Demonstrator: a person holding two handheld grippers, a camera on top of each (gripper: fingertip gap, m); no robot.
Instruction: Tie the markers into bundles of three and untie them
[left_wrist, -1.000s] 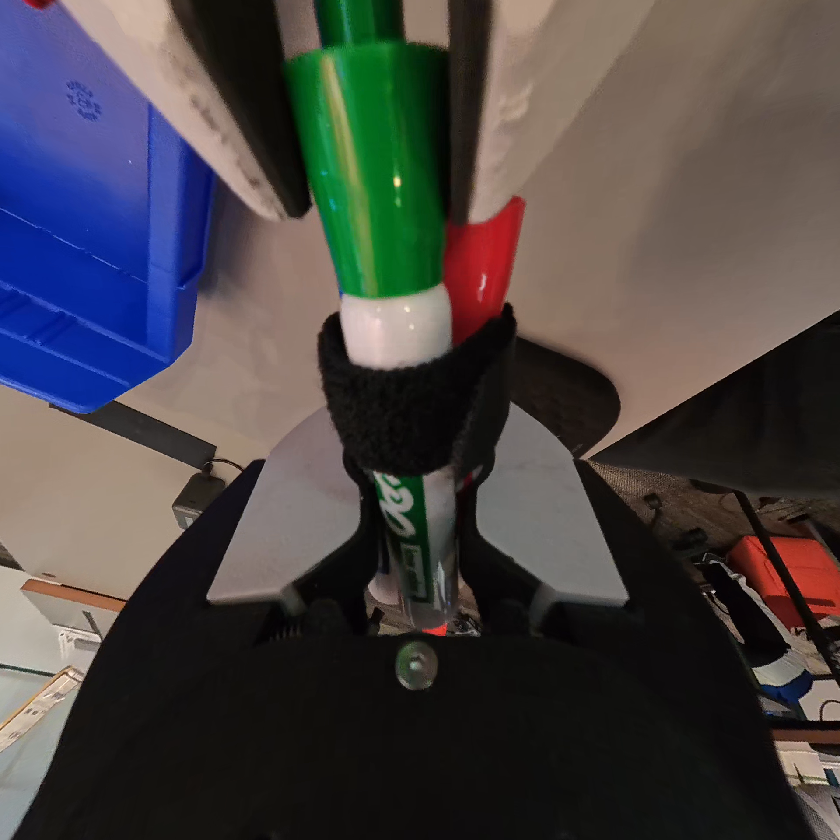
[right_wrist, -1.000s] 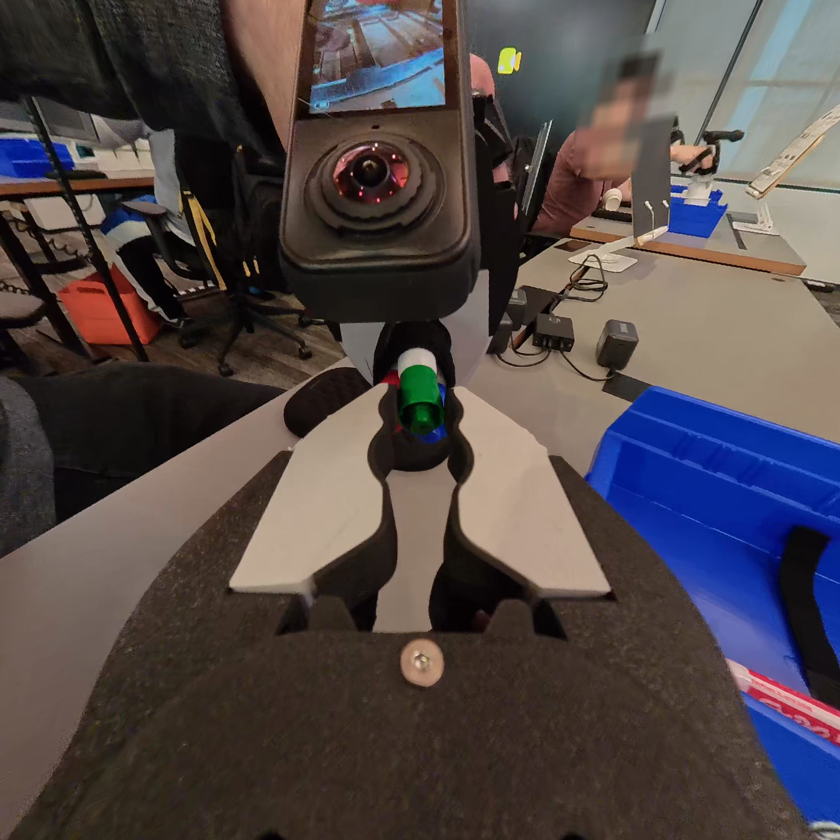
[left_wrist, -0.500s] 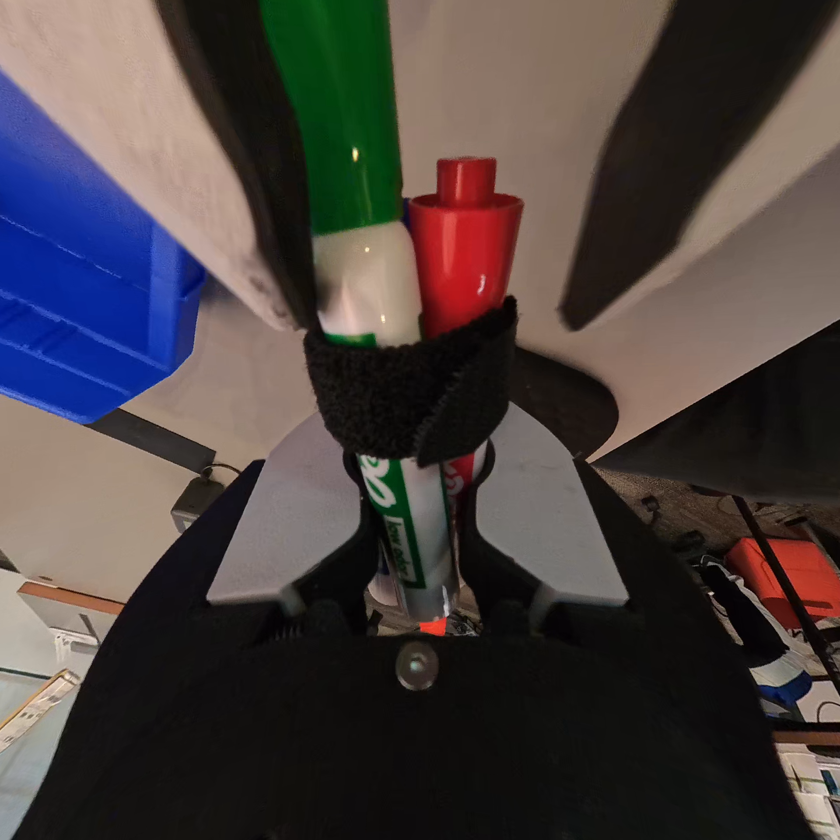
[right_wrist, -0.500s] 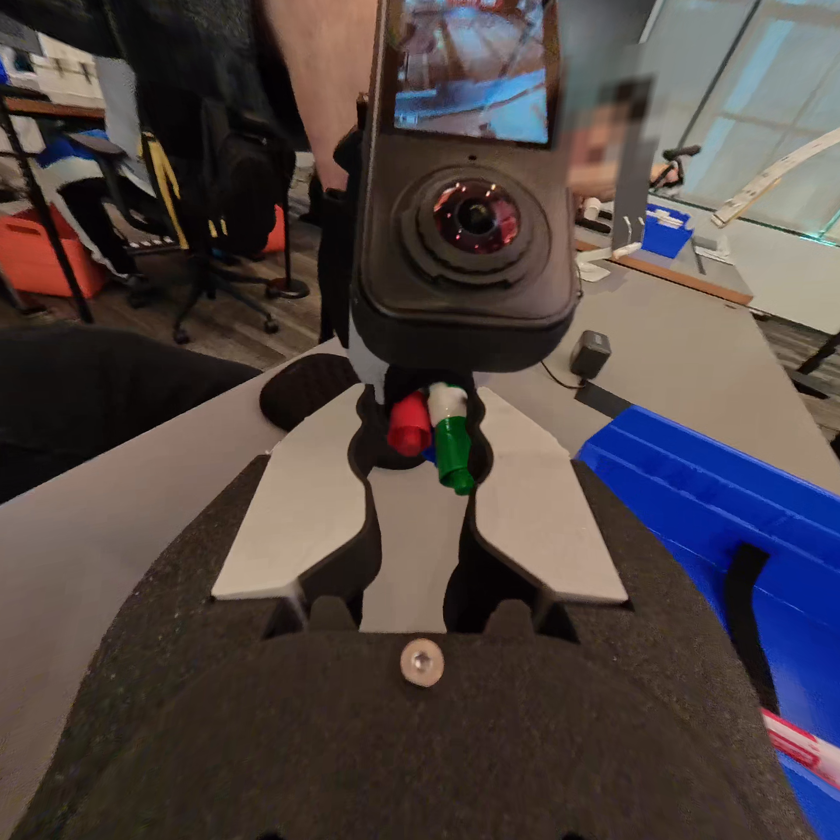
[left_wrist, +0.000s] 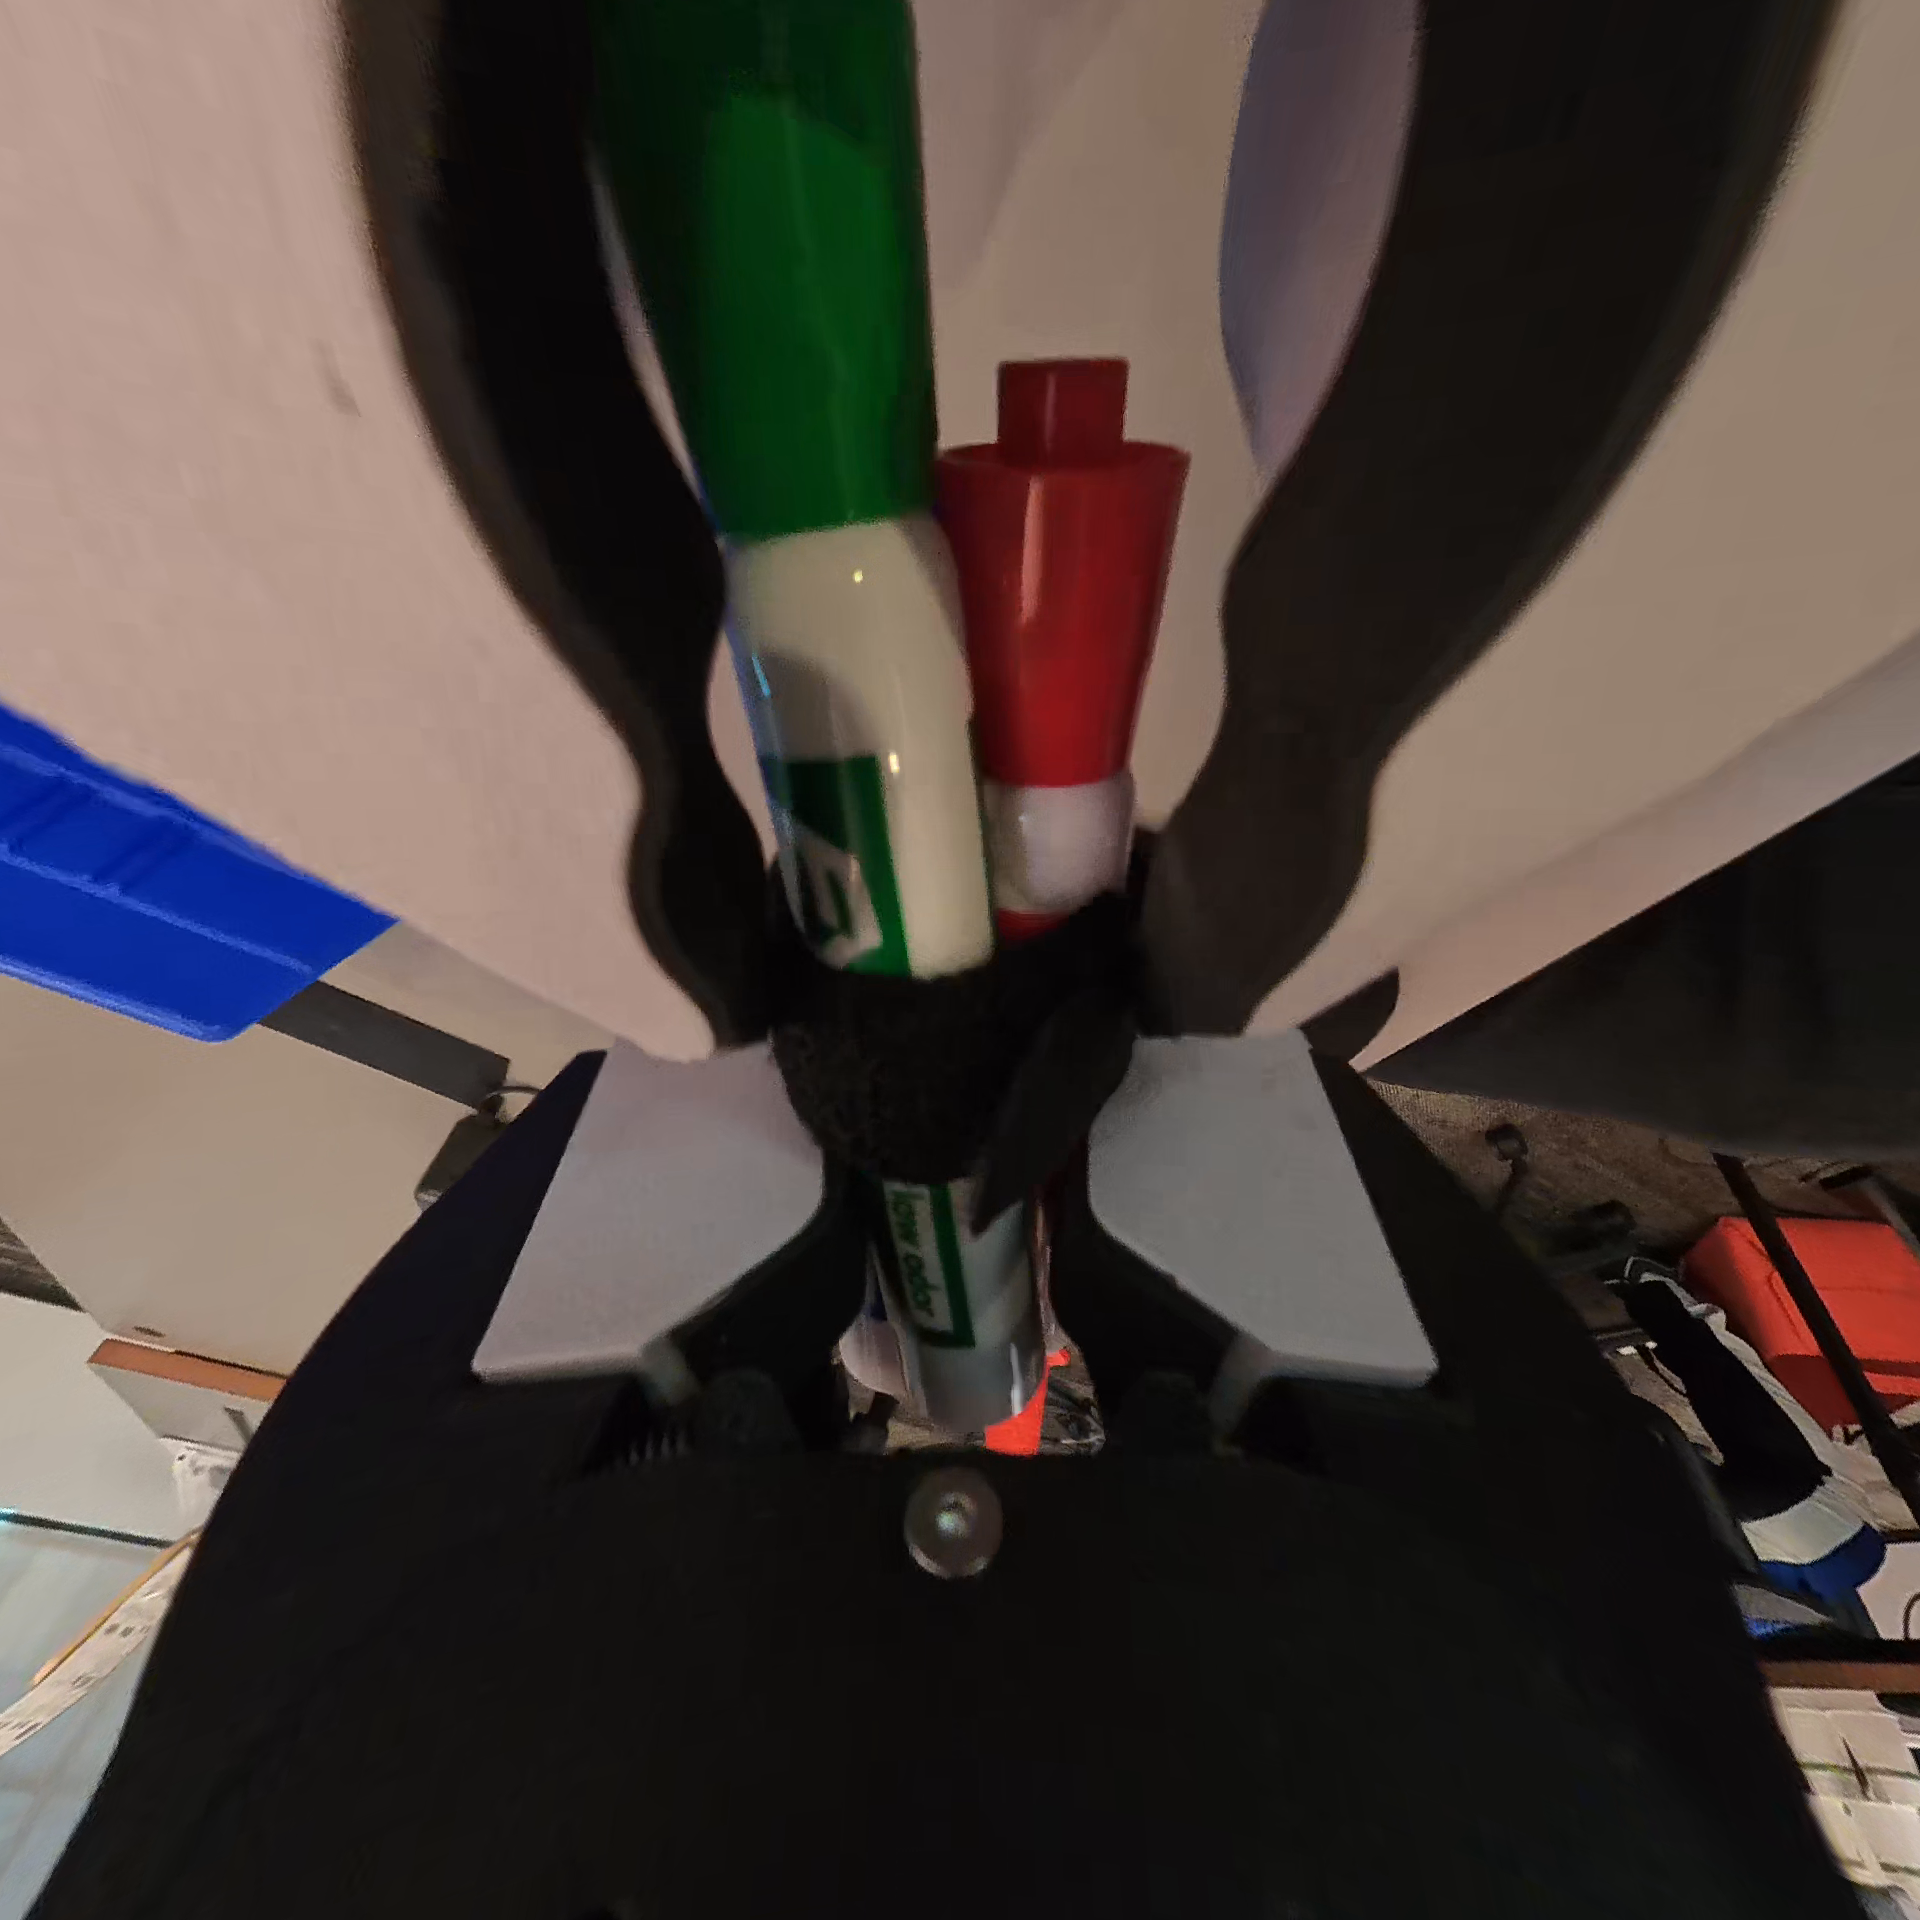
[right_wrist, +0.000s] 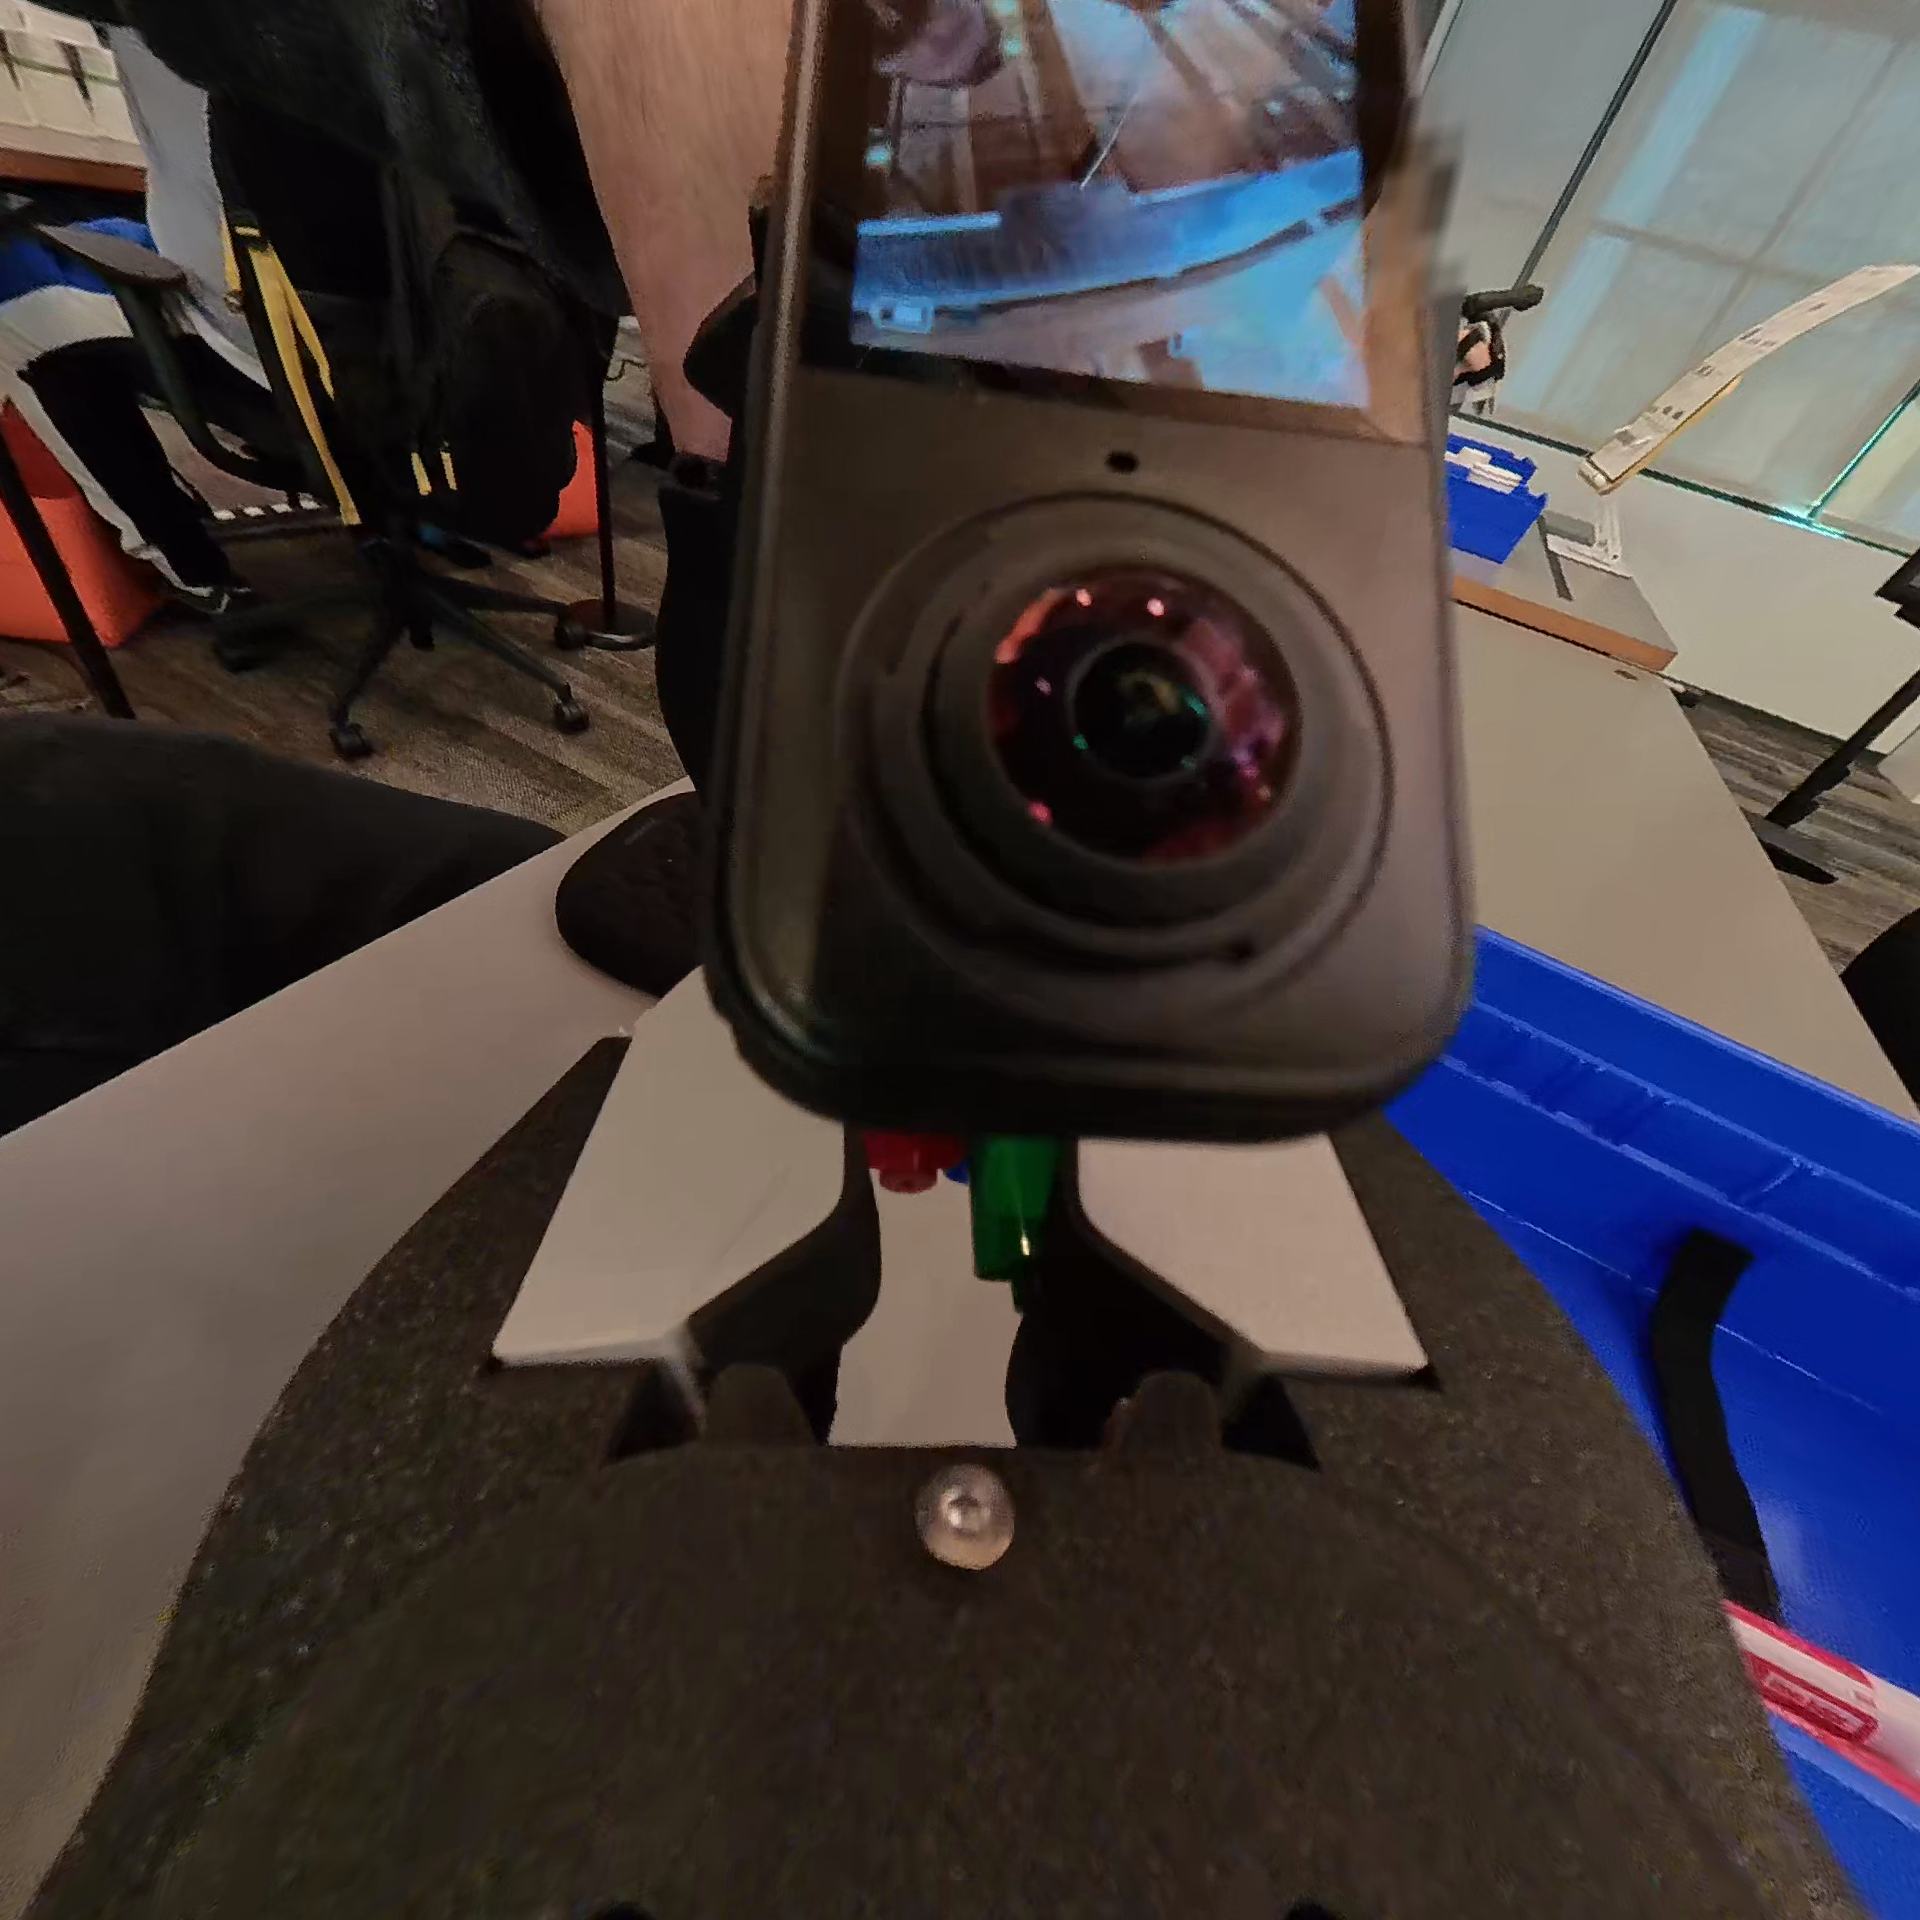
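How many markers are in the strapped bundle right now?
3. The green marker is on the left, the red marker beside it on the right, and a blue marker barely shows between their caps. No others are visible.

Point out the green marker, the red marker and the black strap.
green marker (left_wrist: 790, 312): left wrist view, on its cap.
red marker (left_wrist: 1060, 603): left wrist view, on its cap.
strap (left_wrist: 894, 1070): left wrist view, on its front face.

green marker (left_wrist: 800, 416), red marker (left_wrist: 1060, 603), blue bin (right_wrist: 1662, 1143)
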